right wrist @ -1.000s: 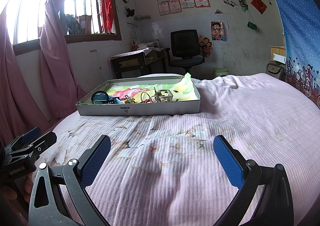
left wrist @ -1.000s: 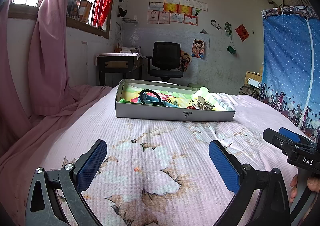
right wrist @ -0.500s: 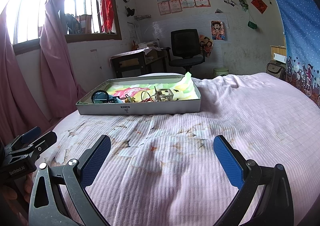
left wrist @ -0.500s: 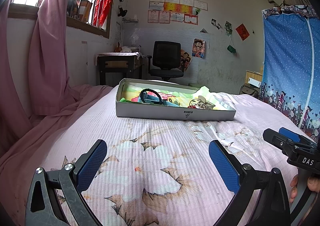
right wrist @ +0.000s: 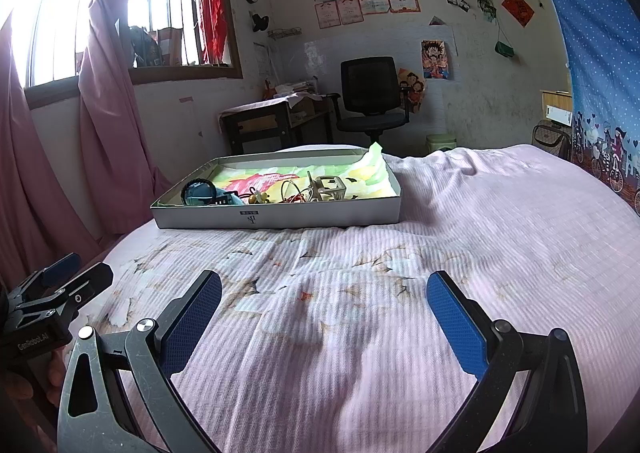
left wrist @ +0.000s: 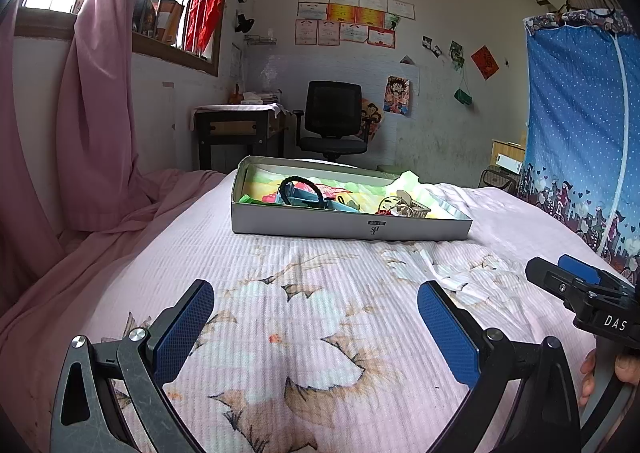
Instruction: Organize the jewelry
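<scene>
Centre of the left wrist view, a shallow grey box (left wrist: 348,227) sits on the pink floral bedspread (left wrist: 304,317), its long axis running left to right across the frame and its near wall, printed with a small logo, facing the camera. From the right wrist view the same box (right wrist: 280,215) sits left of centre, again broadside on, the long side running from lower left up toward the right. It's lined with bright yellow, green and red paper (left wrist: 408,183) that crumples up at the right-hand end. Inside, a dark braided band (left wrist: 300,189) stands up in a loop at the left half, with teal pieces (left wrist: 304,199) against it; over at the right half there's a tangle of thin wire hoops (right wrist: 292,189) and a small pale open-frame trinket (right wrist: 330,187), too small to make out in detail. The left tool (left wrist: 316,327) hovers low over the bedspread at the bottom of the frame, blue pads wide apart, nothing between them, well short of the box. The right tool (right wrist: 324,323) is likewise spread wide and empty, also well back from the box. Each tool shows at the edge of the other's view, with fingertips of a hand (left wrist: 600,369) on its grip. Behind the bed, a black office chair (left wrist: 332,121) stands by a dark desk (left wrist: 240,133).
</scene>
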Motion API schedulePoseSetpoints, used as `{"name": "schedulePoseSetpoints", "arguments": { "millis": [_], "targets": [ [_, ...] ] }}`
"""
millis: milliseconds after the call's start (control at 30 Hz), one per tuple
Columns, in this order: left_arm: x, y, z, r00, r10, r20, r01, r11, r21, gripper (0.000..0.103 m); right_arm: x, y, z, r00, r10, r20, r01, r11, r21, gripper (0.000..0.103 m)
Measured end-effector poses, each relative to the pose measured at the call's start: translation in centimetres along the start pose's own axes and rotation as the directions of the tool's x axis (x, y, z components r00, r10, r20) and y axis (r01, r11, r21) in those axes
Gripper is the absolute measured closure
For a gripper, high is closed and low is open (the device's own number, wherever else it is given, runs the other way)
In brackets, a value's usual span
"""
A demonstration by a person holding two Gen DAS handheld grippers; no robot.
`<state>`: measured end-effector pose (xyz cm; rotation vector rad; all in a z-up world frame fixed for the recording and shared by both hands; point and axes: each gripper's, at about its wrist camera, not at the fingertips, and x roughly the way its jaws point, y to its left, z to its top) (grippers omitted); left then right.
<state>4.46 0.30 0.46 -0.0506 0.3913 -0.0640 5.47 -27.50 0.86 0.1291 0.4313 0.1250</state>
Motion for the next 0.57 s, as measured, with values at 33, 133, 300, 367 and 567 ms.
{"name": "schedulePoseSetpoints", "arguments": {
  "millis": [33,133,300,367,567],
  "targets": [
    [0.06,0.01,-0.01,1.0,0.001,-0.007,-0.001,1.0,0.001,0.001,0.05,0.04,-0.09,1.0,0.0,0.0,0.0,1.0,0.0,0.002],
    [0.2,-0.03,-0.18,1.0,0.011,-0.019,-0.011,1.0,0.013,0.001,0.02,0.04,-0.07,1.0,0.0,0.0,0.0,1.0,-0.001,0.002],
    [0.25,-0.34,-0.25,0.999,0.035,-0.022,-0.035,0.999,0.04,0.001,0.02,0.02,-0.05,1.0,0.001,0.0,-0.001,1.0,-0.002,0.002],
    [0.2,-0.27,-0.32,0.999,0.035,-0.021,-0.034,0.998,0.044,0.001,0.02,0.0,-0.04,1.0,0.0,-0.001,0.0,1.0,-0.002,0.002],
    [0.23,-0.37,-0.3,0.999,0.036,-0.023,-0.035,0.998,0.042,0.001,0.02,0.01,-0.03,1.0,0.0,0.0,0.0,1.0,0.0,0.002]
  ]
}}
